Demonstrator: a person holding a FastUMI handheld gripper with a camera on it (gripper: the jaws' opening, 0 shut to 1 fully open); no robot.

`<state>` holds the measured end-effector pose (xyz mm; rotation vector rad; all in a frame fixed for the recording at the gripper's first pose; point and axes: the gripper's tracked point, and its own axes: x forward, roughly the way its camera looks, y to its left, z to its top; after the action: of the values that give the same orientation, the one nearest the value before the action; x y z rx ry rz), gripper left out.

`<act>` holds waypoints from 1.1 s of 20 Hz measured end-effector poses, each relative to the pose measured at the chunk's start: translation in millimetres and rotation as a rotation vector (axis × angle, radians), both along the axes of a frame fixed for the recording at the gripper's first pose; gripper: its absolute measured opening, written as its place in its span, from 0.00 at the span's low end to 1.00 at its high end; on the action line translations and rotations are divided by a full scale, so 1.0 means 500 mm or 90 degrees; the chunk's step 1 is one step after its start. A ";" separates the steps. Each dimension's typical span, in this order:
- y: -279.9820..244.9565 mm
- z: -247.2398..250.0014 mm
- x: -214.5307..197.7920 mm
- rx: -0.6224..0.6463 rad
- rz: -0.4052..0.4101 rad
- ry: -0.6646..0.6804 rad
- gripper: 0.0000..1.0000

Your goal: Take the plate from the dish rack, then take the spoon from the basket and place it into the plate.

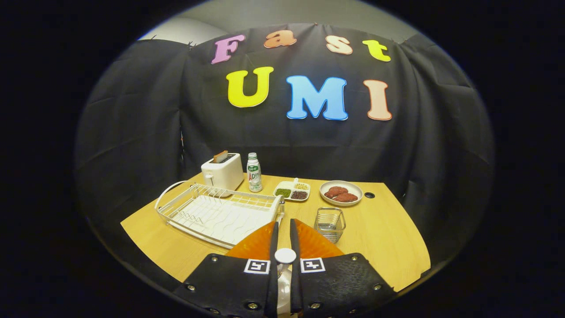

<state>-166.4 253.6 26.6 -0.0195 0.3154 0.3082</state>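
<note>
Surface: a wooden table [388, 238] is set against a black cloth wall.
Far row: a toaster [223, 173], a bottle [253, 172], a divided tray [292, 190] and a dish of brown pieces [340, 193] are lined up left to right, well clear of the work area.
Dish rack [207, 238]: placed at the left, near side; no plate is seen in it.
Plate [313, 243]: the orange plate is laid on the near part of the table, directly under the fingers, just right of the rack.
Basket [329, 224]: stood just right of the fingers, close to the plate's far edge; no spoon is seen in it.
Spoon [285, 255]: a white spoon is held between the fingers, its rounded end shown in the slot above the plate.
Gripper [284, 223]: the fingers are drawn almost together, with only a narrow slot left, and both appear to be pressed on the spoon.
Pose: the gripper is held level to slightly nose-down, pointed to the far side, centred over the plate.
Step in hand: judged to be the setting of the spoon into the plate.
Method: the gripper should be lowered until the spoon is nearly touching the plate, kept clear of the basket and the rack's corner, and only then opened, so that the spoon is not dropped or bounced out.
</note>
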 end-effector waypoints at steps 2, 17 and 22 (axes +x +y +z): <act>0.024 -0.026 0.000 -0.005 0.012 0.011 0.11; 0.191 -0.144 0.004 0.014 0.127 0.071 0.12; 0.179 -0.151 -0.003 0.039 0.152 0.074 0.20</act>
<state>-167.9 343.2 -49.1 0.0220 0.4201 0.5568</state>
